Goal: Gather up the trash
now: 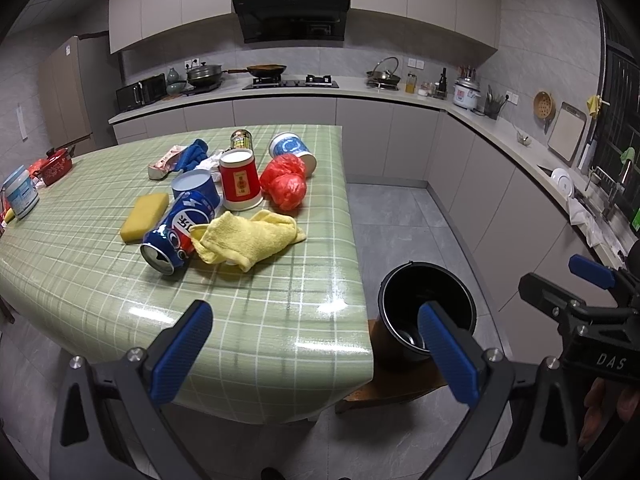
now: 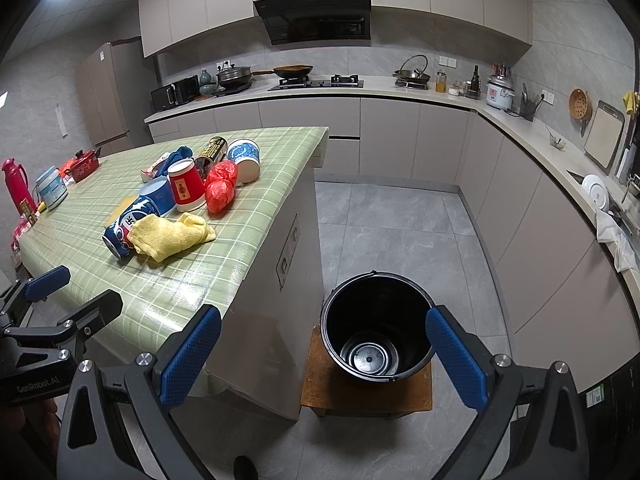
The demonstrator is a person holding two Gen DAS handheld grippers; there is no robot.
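Trash lies in a pile on the green checked table: a blue soda can on its side, a red paper cup upside down, a crumpled red plastic bag, a blue-white tub and a wrapper. A yellow cloth and a yellow sponge lie beside the can. My left gripper hangs open over the table's near corner, holding nothing. My right gripper is open and empty above the black bucket, which stands empty on a wooden stool.
A white jar, a red pot and a red thermos stand at the table's far left. Grey floor tiles stretch between the table and the L-shaped kitchen counter.
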